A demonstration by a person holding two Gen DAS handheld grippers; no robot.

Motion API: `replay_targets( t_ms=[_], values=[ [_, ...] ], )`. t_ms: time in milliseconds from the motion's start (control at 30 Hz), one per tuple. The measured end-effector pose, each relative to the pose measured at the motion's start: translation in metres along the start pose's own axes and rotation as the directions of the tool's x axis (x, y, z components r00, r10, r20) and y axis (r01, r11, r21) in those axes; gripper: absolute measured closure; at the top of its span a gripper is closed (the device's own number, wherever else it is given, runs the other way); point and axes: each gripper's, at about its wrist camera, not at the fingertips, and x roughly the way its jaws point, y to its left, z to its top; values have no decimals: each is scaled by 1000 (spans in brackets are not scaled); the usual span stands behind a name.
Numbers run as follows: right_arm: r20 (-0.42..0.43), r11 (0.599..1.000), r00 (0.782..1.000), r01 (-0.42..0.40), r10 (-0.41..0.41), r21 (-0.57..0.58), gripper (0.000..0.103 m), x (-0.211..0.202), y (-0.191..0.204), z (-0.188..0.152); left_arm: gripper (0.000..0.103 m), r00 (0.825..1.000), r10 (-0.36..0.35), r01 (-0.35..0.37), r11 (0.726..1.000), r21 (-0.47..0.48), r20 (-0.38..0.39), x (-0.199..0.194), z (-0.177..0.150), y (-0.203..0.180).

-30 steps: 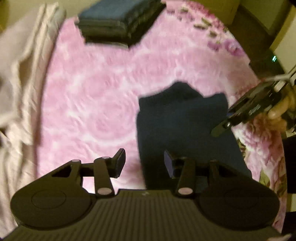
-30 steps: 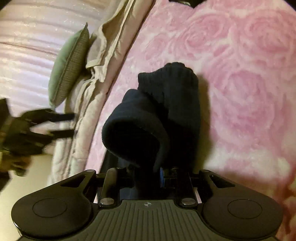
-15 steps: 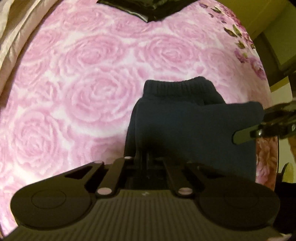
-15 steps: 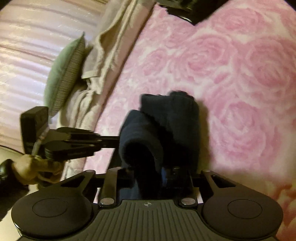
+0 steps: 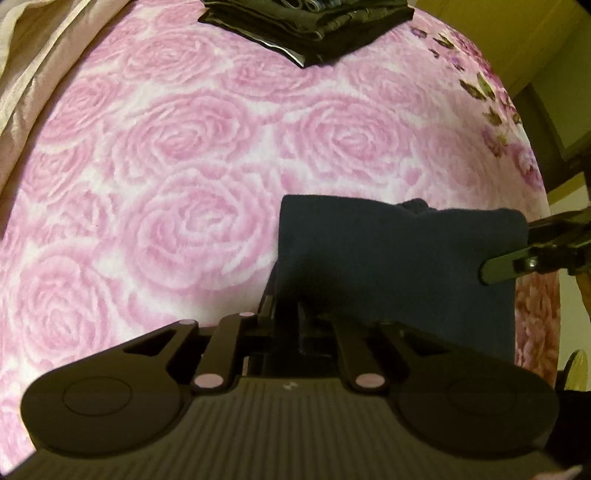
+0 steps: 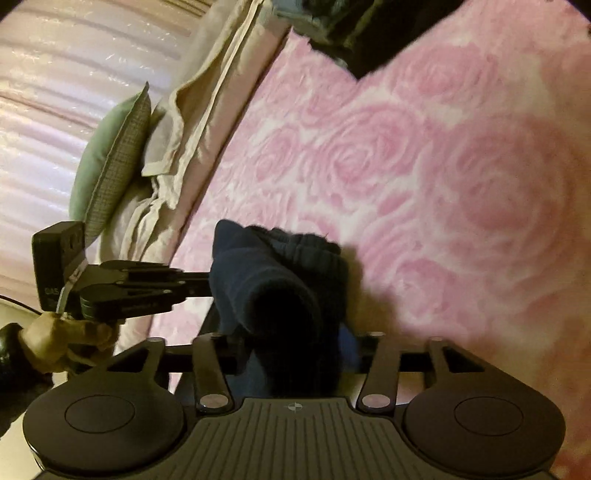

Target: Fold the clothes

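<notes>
Pink rose-patterned bedding (image 5: 207, 155) fills the left wrist view, with a beige sheet (image 5: 33, 66) bunched along its upper left edge and a stack of dark folded clothes (image 5: 314, 26) lying far ahead of the jaws. Right in front of them, a dark navy knitted garment (image 5: 399, 266) is draped, its near edge running down between the fingers of the left gripper (image 5: 295, 325); the jaws stand almost together, pinching that fabric while easing slightly apart. To their right, the right gripper (image 5: 535, 251) reaches in at the garment's far corner. From the right wrist view, the same rose bedding (image 6: 461, 184) spreads ahead and to the right, while a green cushion (image 6: 107, 170) leans on the crumpled beige sheet (image 6: 199, 122) to the left. The navy garment (image 6: 273, 280) rises as a rounded fold just ahead of the right gripper (image 6: 295, 354), whose jaws are spreading with the cloth between them; whether the pads touch it cannot be told. From the left, the left gripper (image 6: 199, 286), gripped by a hand (image 6: 62, 339), holds the fold's side. A label on its body is too blurred to read.
</notes>
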Motion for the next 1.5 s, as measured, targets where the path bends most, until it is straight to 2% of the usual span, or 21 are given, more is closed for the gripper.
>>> replay_targets(
  t_ms=[167,233,267,333,433,500,533,567,700,833,900,967,1000,1067,1133,1267,1333,1500],
  values=[
    [102,993,995,22,-10,-120,50,-8,33,4,95,997,-32,32,999,-1,73,-17,10,-3],
    [92,990,994,71,-60,-124,50,6,32,9,95,997,-35,35,999,3,65,-6,15,-5],
    [82,990,993,92,-84,-104,50,13,24,12,91,998,-29,29,1000,9,56,3,16,-5],
    [60,989,990,133,-129,-68,50,27,10,17,91,999,-16,16,1000,16,39,21,19,-6],
    [49,988,992,120,-115,-100,50,35,2,20,88,999,-12,12,1000,4,35,34,18,-3],
    [39,989,994,103,-99,-103,49,39,-4,21,80,999,-10,11,1000,-22,44,34,15,2],
    [33,990,995,94,-91,-104,47,41,-7,21,76,999,-8,10,999,-40,47,33,13,4],
    [28,991,996,85,-83,-103,41,42,-11,22,74,999,-7,10,998,-59,51,32,12,6],
    [15,994,997,77,-76,-84,40,35,-13,22,74,998,4,1,996,-91,64,20,8,8],
    [34,995,997,65,-63,-73,40,15,5,15,78,995,55,-49,996,-79,82,-14,-11,7],
    [40,997,997,65,-63,-48,40,3,14,-1,74,992,95,-88,993,-80,82,-34,-33,10],
    [32,998,998,60,-59,-11,37,-8,23,-25,58,988,133,-128,989,-79,72,-53,-59,12],
    [15,998,998,56,-56,8,27,-10,28,-41,57,988,140,-135,987,-87,58,-58,-74,15],
    [-27,998,999,48,-47,38,16,-13,38,-77,57,989,145,-141,984,-110,25,-65,-103,21],
    [-98,999,995,22,-17,49,16,-6,47,-117,57,989,145,-144,981,-133,-2,-66,-131,26],
    [-129,995,991,30,-18,93,16,11,57,-175,57,996,91,-91,975,-201,-9,-56,-171,32],
    [-142,992,990,34,-17,118,16,19,61,-203,57,996,89,-89,979,-186,-6,-45,-185,30],
    [-75,965,997,14,6,261,16,14,64,-255,57,997,70,-62,976,-208,34,-38,-204,34]
  ],
)
